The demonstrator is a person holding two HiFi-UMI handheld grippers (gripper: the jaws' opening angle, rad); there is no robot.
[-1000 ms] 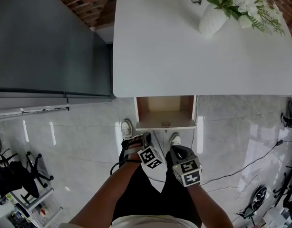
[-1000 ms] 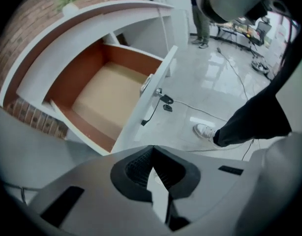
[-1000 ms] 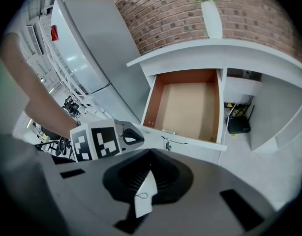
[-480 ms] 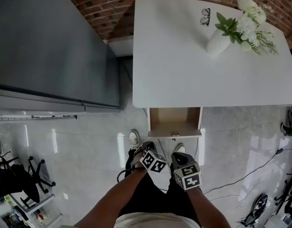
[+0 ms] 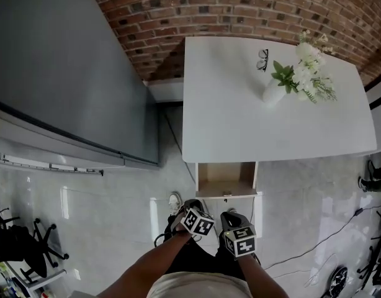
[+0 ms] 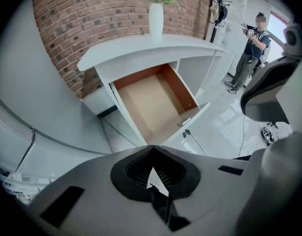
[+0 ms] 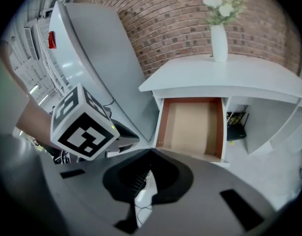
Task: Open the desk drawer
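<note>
Holding left gripper (image 5: 189,207) and right gripper (image 5: 231,217) low, fingers (image 6: 134,168) closed on nothing, well apart from the drawer (image 5: 226,180) standing pulled out under the white table (image 5: 240,123), apparently finishing the opening and needing only withdrawal next.

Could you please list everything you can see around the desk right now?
desk: one, white, against the brick wall
drawer: one, white front with a brown inside, pulled out under the desk, empty
vase: one, white, on the desk's far right
flowers: one bunch, white with green leaves, in the vase
eyeglasses: one pair, dark, on the desk beside the vase
panel: one, grey, left of the desk
office chair: one, black, far left on the floor
bystander: one, dark clothes, standing beyond the desk
left claw: shut, empty
right claw: shut, empty
</note>
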